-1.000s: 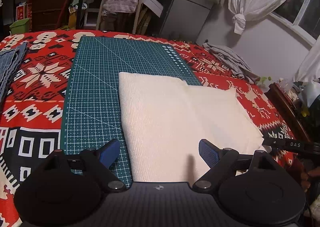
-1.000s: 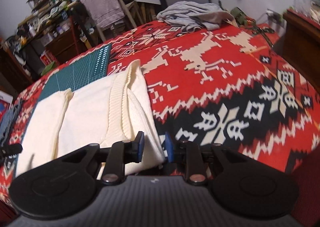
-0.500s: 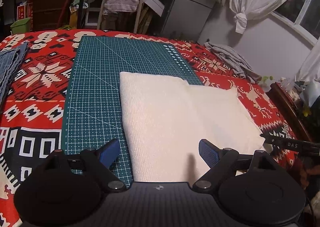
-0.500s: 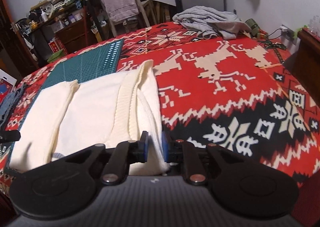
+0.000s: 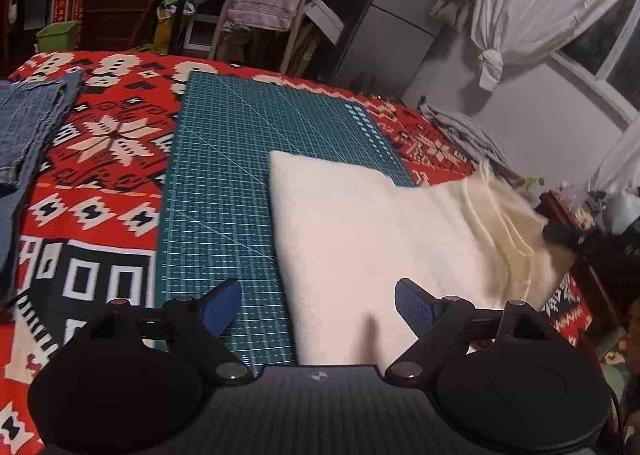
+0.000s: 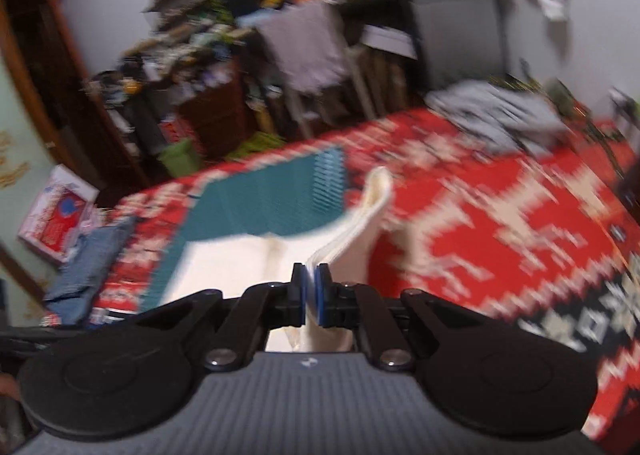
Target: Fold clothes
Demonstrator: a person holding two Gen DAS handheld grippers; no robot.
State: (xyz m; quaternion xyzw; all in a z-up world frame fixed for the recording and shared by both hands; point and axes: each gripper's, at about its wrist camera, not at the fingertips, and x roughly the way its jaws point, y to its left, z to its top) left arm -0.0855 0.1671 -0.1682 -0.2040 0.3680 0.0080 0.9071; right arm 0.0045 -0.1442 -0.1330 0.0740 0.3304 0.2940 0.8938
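While one big red patterned blanket [image 5: 100, 159] covers the bed, one green cutting mat [image 5: 224, 183] lies flat on it. One cream sweater [image 5: 360, 247] lies partly on the mat, with its right edge lifted up. One folded pair of jeans [image 5: 24, 127] sits on the left and one grey cloth [image 5: 468, 135] far back. Two grippers show. The left gripper [image 5: 318, 305] is wide open above the sweater's near edge, holding nothing. The right gripper [image 6: 311, 293] is pinched tight on the sweater's edge.

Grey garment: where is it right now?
The grey garment lies crumpled at the bed's far right edge on the red patterned blanket, beyond the cream sweater.
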